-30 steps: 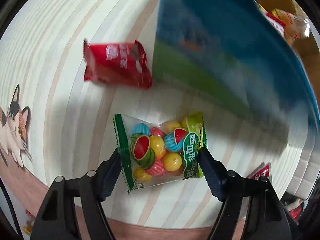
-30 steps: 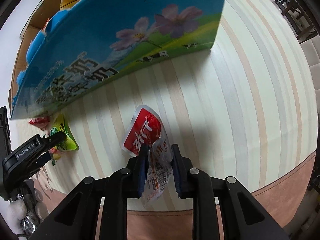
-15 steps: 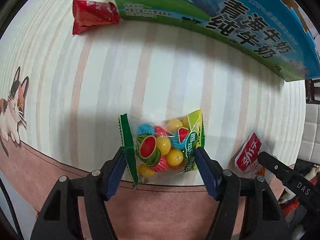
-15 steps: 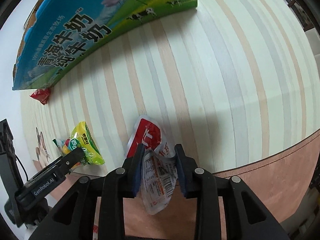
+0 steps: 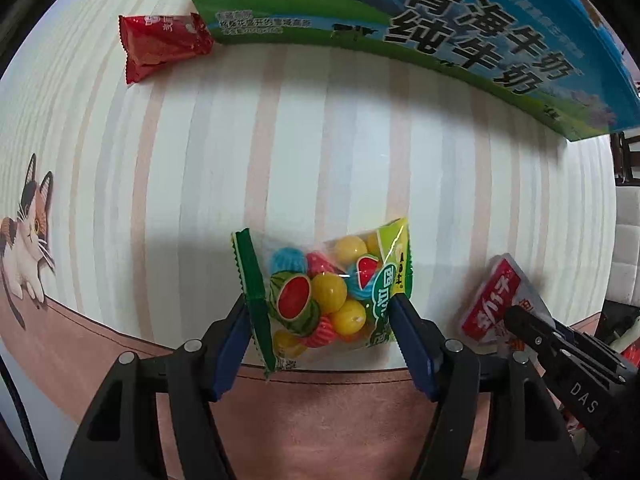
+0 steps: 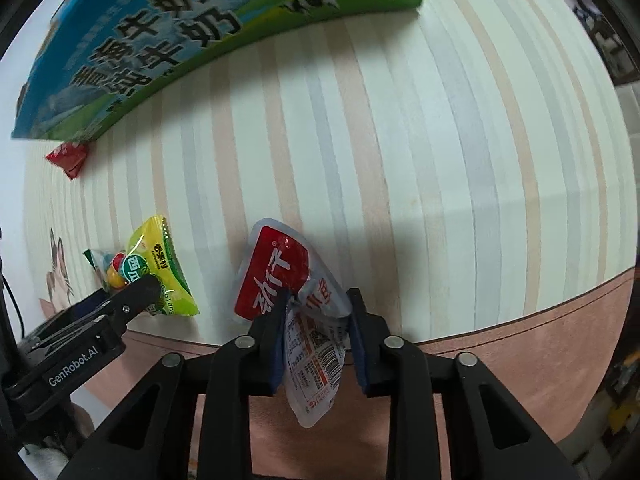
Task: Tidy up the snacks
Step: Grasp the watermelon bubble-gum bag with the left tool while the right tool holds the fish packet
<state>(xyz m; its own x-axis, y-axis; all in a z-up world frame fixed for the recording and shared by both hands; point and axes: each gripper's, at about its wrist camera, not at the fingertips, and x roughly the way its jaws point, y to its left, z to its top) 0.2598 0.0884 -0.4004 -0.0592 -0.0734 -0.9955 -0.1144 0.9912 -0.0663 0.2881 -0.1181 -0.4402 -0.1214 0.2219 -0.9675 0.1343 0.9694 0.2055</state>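
Candy bag, clear with green ends and round fruit-coloured sweets inside, sits crosswise between the blue pads of the left gripper. The jaws are closing, and each pad presses on a sealed end of the bag, likely so that the grip falls on the flat seams and not on the loose sweets. The bag hangs over the near edge of the striped tabletop, where the pink border of the cloth begins.

Right gripper is clamped on a red-and-white snack pouch, which is folded between the pads, with its barcode end drooping below them. It too is at the near edge, just beside the candy bag.

1 red wrapped snack lies at the far left of the tabletop, touching the corner of the blue-and-green milk carton box that stands along the far edge.

With 2 snacks lifted at once, the box is probably the destination; the red snack beside it is not yet collected.
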